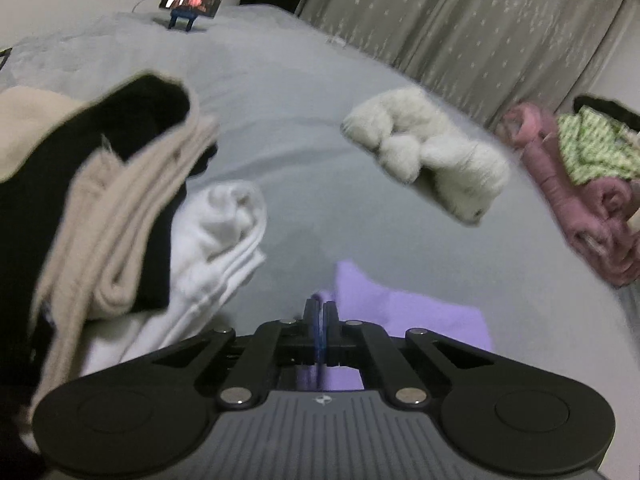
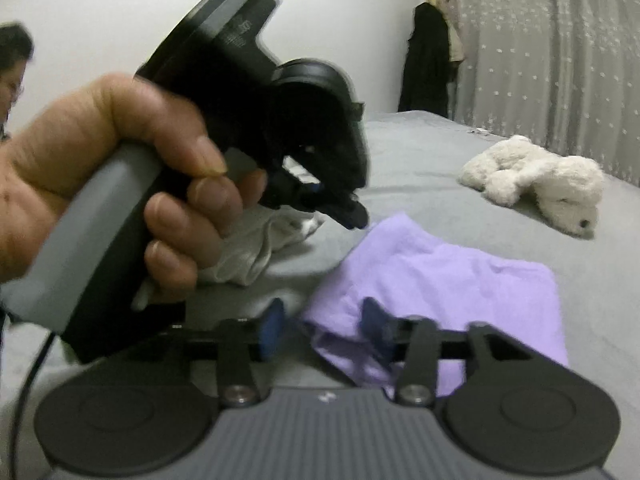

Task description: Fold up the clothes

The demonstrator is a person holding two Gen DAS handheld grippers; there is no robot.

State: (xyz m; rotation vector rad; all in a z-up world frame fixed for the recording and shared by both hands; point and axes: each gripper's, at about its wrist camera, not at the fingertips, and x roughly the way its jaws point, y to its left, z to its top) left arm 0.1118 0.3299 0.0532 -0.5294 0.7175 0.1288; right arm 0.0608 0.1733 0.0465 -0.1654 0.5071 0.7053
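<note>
Lying folded: one purple cloth (image 2: 440, 280), left gripper (image 1: 320, 312) clamped shut, right gripper (image 2: 324, 320) parted.

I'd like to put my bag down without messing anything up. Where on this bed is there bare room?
The widest bare stretch of grey bedspread lies between the white plush toy and the stacked clothes, running back to the phone on its stand. It is crowded near the purple cloth, where both grippers work, and at the pink garment at the edge.
</note>
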